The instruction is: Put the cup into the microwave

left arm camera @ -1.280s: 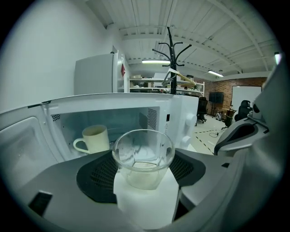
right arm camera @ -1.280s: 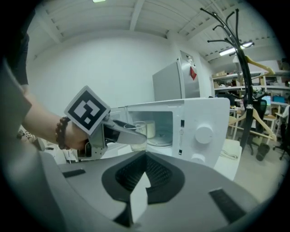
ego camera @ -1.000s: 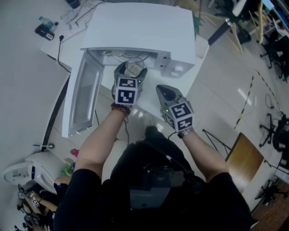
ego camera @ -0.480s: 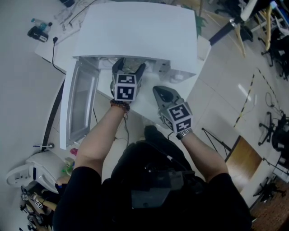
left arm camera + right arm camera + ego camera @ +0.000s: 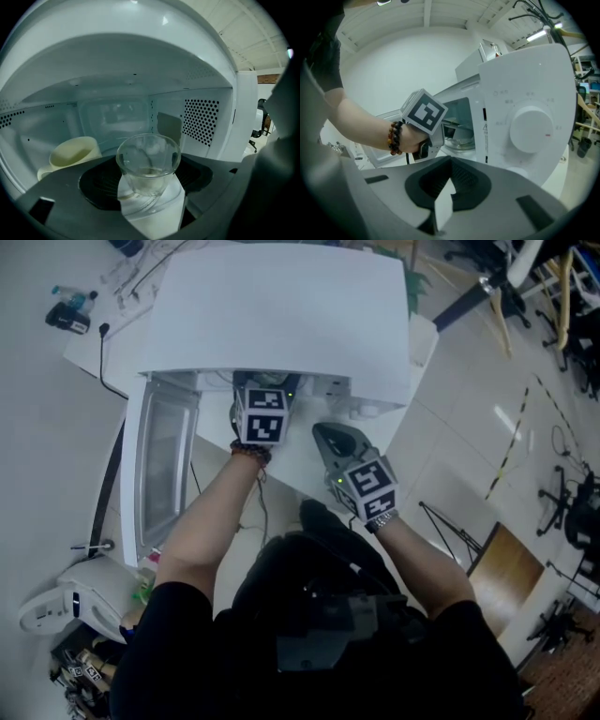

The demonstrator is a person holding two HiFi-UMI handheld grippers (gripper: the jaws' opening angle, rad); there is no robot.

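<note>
Inside the microwave a cream mug is sitting at the left of the cavity, beside the path of the clear glass cup. The perforated wall is bounding the right side. The door is hanging open to the left. The control dial is facing the right tongs, which are pressed together on nothing and hovering over the white worktop outside the opening. The left tongs are pinching the cup upright within the cavity. A tiled floor is surrounding the worktop, and a black cable is trailing at its far left corner. Compared with a second ago, the left tongs are reaching deeper (the cup, then visible at the opening from the head view, is now hidden under the microwave's top).
</note>
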